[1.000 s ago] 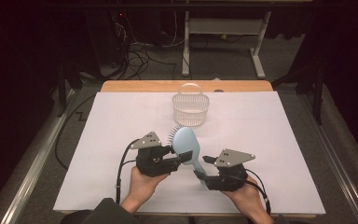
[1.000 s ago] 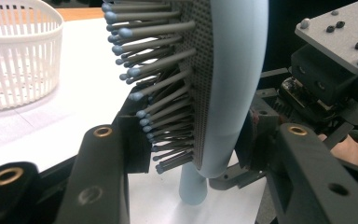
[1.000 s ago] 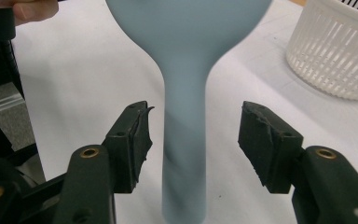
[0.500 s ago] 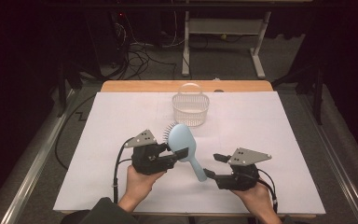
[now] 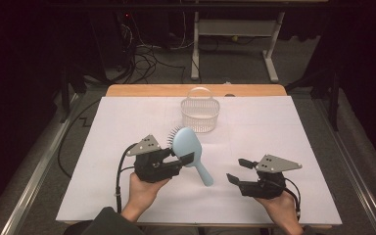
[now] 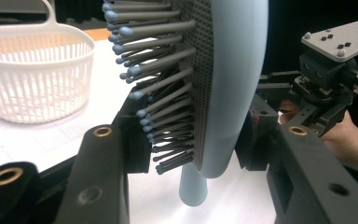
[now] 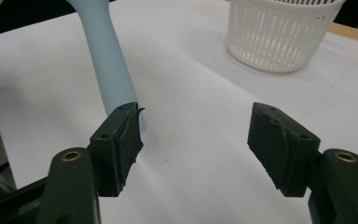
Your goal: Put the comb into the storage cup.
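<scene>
A light blue hairbrush (image 5: 188, 143) with grey bristles hangs above the white table. My left gripper (image 5: 186, 159) is shut on its head, and its handle points down to the right. In the left gripper view the pads clamp the bristle side and the smooth back of the hairbrush (image 6: 228, 84). My right gripper (image 5: 236, 170) stands to the right of the handle tip, apart from it. Its jaws have just been opening and nothing is between them. In the right gripper view the handle (image 7: 107, 60) stands just beyond the left jaw of my right gripper (image 7: 196, 140).
A white slotted basket (image 5: 200, 115) with a bail handle stands at the back middle of the white sheet (image 5: 127, 122). It also shows as the basket (image 6: 32, 79) and the basket (image 7: 279, 37). A wooden table edge (image 5: 152, 90) runs behind it.
My right gripper has let go of the brush handle, widened its jaws and drawn off to the right. The left gripper still holds the brush head, now a little more upright.
</scene>
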A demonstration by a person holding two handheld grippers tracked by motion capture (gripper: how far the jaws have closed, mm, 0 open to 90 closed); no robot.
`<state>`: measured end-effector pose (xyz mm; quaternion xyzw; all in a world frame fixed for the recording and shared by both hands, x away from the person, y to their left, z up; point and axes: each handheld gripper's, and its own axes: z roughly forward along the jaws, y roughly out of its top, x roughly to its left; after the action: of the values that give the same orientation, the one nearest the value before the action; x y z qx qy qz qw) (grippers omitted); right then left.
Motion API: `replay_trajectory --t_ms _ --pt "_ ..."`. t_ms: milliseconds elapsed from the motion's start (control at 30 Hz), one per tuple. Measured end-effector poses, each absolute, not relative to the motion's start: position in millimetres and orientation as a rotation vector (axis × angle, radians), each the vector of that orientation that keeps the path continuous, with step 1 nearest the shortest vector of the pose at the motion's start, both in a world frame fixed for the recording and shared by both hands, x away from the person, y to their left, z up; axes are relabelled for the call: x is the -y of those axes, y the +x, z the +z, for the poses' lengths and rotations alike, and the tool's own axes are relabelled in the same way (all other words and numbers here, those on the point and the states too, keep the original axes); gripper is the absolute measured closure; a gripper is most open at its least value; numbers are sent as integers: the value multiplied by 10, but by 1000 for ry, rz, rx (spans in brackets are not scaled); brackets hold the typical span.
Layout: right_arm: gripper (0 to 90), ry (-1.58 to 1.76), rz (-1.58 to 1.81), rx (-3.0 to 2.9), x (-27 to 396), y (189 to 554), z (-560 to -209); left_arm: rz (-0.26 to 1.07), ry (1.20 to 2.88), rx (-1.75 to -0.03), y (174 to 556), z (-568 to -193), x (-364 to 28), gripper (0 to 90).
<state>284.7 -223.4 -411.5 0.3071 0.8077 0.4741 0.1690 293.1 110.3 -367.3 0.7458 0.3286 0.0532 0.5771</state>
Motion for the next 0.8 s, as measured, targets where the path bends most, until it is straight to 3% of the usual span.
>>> replay_trajectory --t_ms 333,800 --pt "335 942 1316 -2247 2448 2876 -4177 253 1763 -739 2849 -3635 -1126 530" --pt "318 1062 1286 -2178 2785 2938 -4291 337 1790 -710 2798 -3644 -1122 529"
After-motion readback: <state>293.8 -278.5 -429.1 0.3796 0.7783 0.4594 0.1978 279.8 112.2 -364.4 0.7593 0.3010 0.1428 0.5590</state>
